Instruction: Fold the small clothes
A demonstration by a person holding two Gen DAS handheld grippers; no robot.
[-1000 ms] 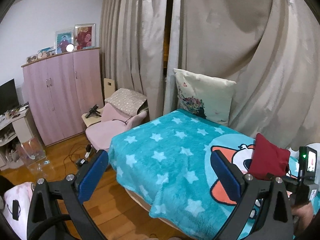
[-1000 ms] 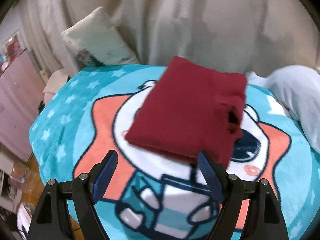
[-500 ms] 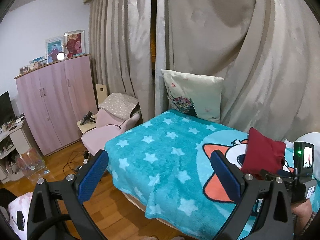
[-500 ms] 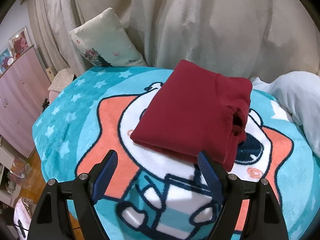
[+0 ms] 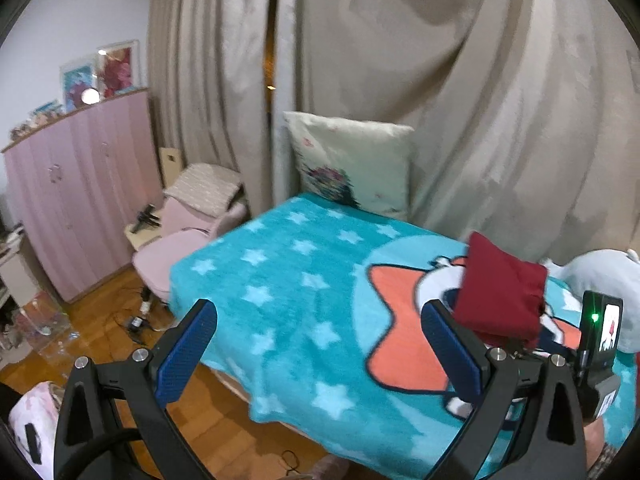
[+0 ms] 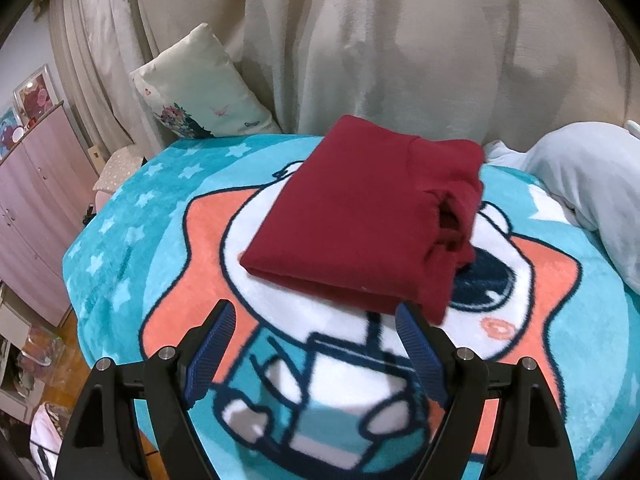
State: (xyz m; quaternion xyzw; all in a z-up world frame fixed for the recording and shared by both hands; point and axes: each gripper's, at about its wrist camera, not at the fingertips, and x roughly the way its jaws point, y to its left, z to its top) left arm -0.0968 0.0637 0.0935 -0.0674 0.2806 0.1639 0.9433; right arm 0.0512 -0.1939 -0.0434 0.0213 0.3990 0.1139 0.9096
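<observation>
A dark red garment (image 6: pixel 360 216) lies folded into a thick rectangle on the bed (image 6: pixel 120 248), resting on the cartoon print of the turquoise star blanket (image 5: pixel 288 280), toward the bed's far edge by the curtains (image 6: pixel 380 48). Its layered open end faces the pale blue bundle of cloth (image 6: pixel 592 184) near the bed's right edge. A floral pillow (image 6: pixel 196 88) leans upright at the bed's far left corner against the curtains.

The right gripper (image 6: pixel 316 340) hovers just in front of the garment's near edge with its jaws spread wide and nothing between them; its right finger (image 6: pixel 416 344) sits close to the garment's near right corner, and contact cannot be told. The left gripper (image 5: pixel 320 344) is above the bed's left edge, jaws also wide and empty, well apart from the garment (image 5: pixel 500 292).

Off the bed's left edge stand a pink chair (image 5: pixel 180 248) and a pink wardrobe (image 5: pixel 76 192) on a wooden floor (image 5: pixel 100 344).
</observation>
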